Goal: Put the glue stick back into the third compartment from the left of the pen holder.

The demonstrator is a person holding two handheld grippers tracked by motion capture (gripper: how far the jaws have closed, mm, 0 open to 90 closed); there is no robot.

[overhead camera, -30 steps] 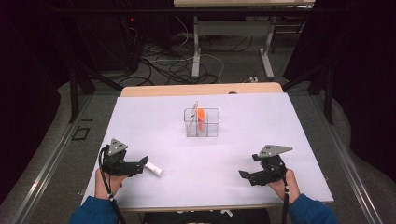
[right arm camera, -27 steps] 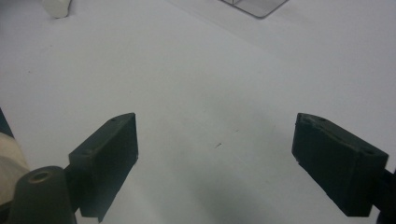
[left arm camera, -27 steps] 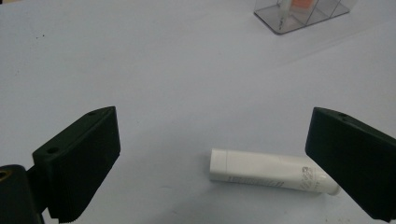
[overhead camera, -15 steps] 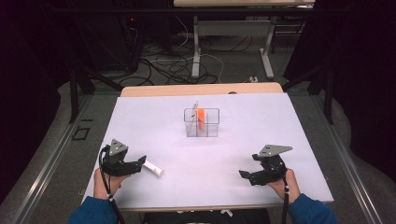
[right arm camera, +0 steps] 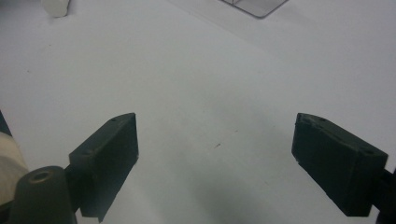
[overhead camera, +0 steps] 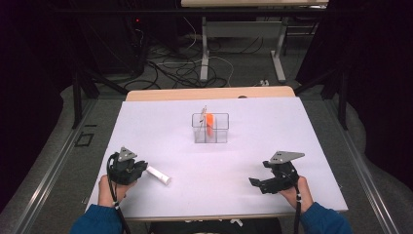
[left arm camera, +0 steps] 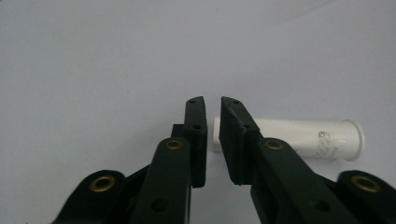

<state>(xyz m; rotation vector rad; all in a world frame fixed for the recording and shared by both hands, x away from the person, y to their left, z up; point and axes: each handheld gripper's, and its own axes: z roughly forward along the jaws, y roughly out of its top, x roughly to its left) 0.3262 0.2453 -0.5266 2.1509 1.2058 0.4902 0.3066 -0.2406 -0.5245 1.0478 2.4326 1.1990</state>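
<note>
A: Two grippers are seen at the near edge of the table (overhead camera: 146, 122). How is the left gripper (left arm camera: 212, 103) set?

B: Its jaws have just been closing; the end of the white tube (left arm camera: 299, 138) is clamped, lying toward 3 o'clock.

A: And the right gripper (right arm camera: 215, 144)?

B: Its jaws are held wide apart, with nothing between. The clear box (overhead camera: 210, 127) is located at 12 o'clock.

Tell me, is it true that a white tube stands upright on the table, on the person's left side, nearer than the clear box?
Not quite. The white tube lies flat on its side on the table, as the left gripper view shows. It is on the person's left side, nearer than the clear box.
</note>
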